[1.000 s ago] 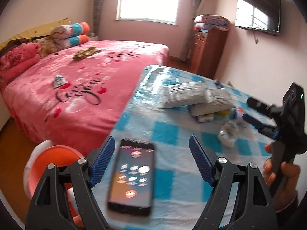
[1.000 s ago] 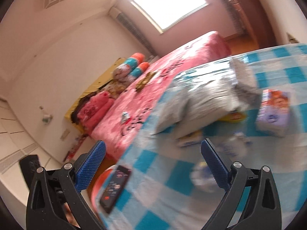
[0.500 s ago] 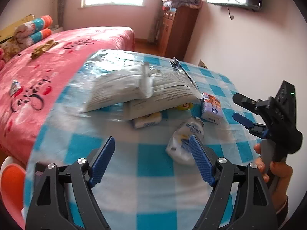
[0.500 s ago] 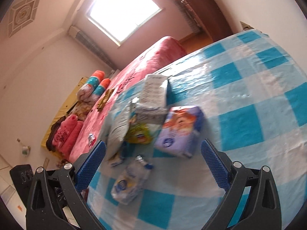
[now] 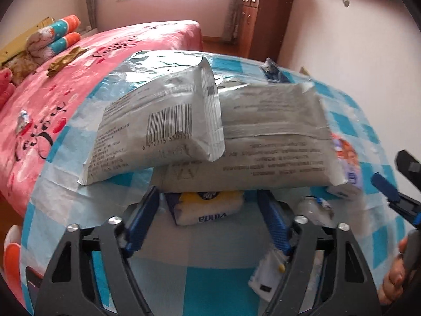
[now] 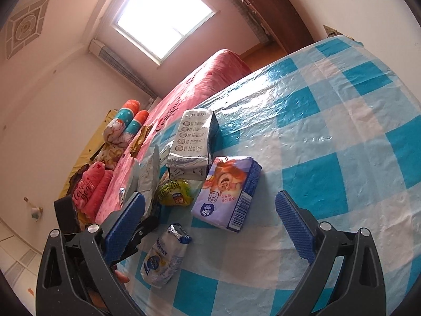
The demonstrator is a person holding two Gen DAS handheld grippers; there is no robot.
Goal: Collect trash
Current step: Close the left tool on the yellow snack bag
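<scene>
Trash lies on a blue-checked table (image 6: pixel 329 131). In the left wrist view my left gripper (image 5: pixel 210 218) is open, its fingers either side of a yellow-and-white Vinda tissue pack (image 5: pixel 208 208) that sticks out from under two silver foil bags (image 5: pixel 163 121) (image 5: pixel 268 142). In the right wrist view my right gripper (image 6: pixel 210 226) is open and empty above the table. Ahead of it lie a purple tissue pack (image 6: pixel 226 192), a crumpled white wrapper (image 6: pixel 164 258), a green snack packet (image 6: pixel 175 193) and a silver carton (image 6: pixel 193 142).
A pink bed (image 5: pixel 60 89) with rolled pillows stands left of the table. A wooden cabinet (image 5: pixel 263 18) is at the back. A phone (image 5: pixel 33 287) lies at the table's near left corner, an orange bin (image 5: pixel 11 252) beside it. The right gripper shows at the right edge (image 5: pixel 394 192).
My left gripper has swung right and moved in low toward the foil bags, now straddling the tissue pack. My right gripper has moved closer to the purple pack and wrapper.
</scene>
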